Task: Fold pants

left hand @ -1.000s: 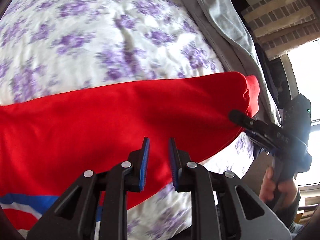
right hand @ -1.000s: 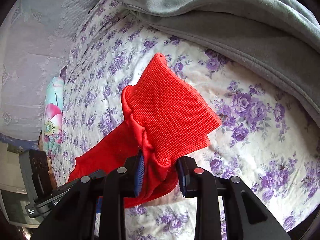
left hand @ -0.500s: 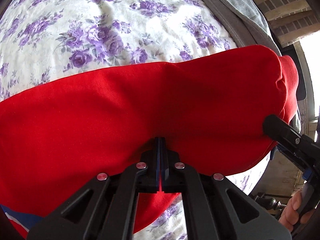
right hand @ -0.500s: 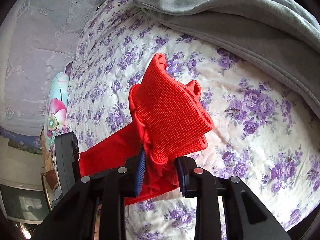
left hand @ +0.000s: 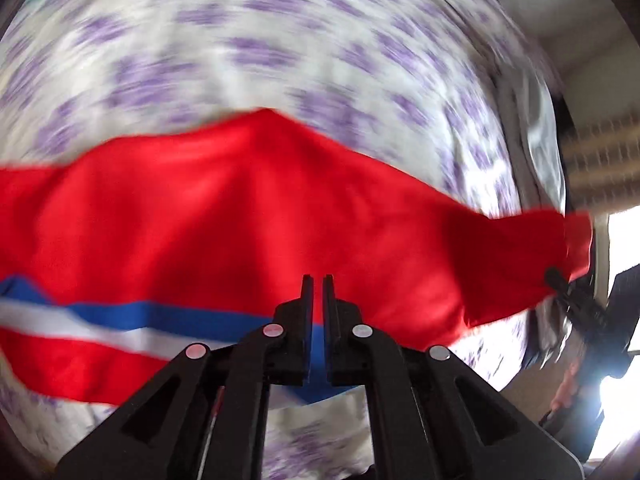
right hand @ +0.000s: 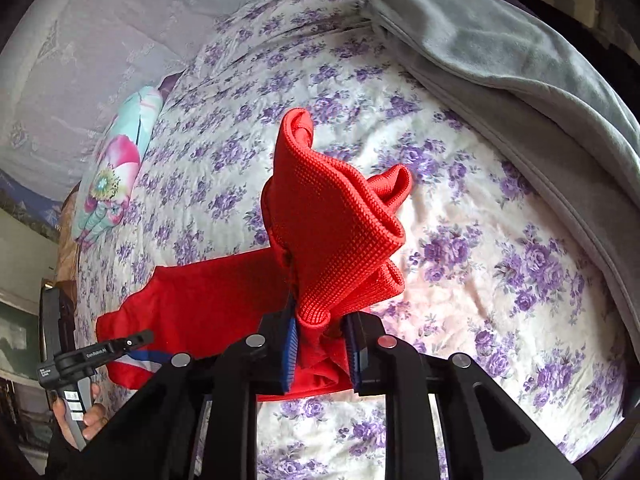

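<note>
The red pants (left hand: pixel 248 216) with a blue and white stripe hang stretched above the flowered bed. My left gripper (left hand: pixel 317 280) is shut on the pants' lower edge; red cloth shows in the narrow slit between the fingers. The view is blurred by motion. My right gripper (right hand: pixel 321 336) is shut on the bunched ribbed waistband (right hand: pixel 332 224), which sticks up past the fingers. The right gripper shows at the right of the left wrist view (left hand: pixel 560 280). The left gripper shows at the lower left of the right wrist view (right hand: pixel 132 340), at the pants' far end.
A white bedspread with purple flowers (right hand: pixel 500 240) covers the bed. A grey blanket (right hand: pixel 520 60) lies along its far right side. A flowered pillow (right hand: pixel 116 164) lies at the left, by a pale wall. A bright window (left hand: pixel 624 260) is at the right.
The left gripper, shut on the pants since half a second ago, has lifted and swung, exposing the striped part. The right gripper has raised the waistband a little.
</note>
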Motion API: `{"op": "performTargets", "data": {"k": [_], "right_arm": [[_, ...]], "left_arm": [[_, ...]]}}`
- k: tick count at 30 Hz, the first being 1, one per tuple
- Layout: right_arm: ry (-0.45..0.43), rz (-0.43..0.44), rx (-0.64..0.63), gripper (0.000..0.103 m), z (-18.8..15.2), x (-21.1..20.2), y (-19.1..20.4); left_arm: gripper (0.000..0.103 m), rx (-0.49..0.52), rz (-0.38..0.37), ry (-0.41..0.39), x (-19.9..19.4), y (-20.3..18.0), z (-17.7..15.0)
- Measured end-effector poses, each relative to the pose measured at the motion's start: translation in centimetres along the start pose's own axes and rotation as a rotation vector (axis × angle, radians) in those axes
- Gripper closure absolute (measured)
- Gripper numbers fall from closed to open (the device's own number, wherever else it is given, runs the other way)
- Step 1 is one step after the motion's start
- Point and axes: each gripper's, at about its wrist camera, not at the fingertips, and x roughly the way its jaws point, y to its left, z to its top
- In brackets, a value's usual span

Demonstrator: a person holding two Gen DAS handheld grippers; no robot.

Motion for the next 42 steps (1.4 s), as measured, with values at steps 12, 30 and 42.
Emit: {"op": "performTargets", "data": {"k": [12,30,42], "right_arm": [[0.146,0.058,-0.41,0.084,-2.5,5.4,15.0],[0.243,0.101,-0.615,0.089,-4.1,8.6,21.8],[0.341,0.074,-0.544,0.086,-3.9,15.3,21.2]], "left_arm": [[0.101,-0.183,0.027,-0.055,-2.1,9.7,-1.6],[0.101,-0.167,0.026,-0.144,-6.6,10.9,-3.6],[0.076,-0.319,0.092,-0.196,-12.6,15.7,-8.1]]}}
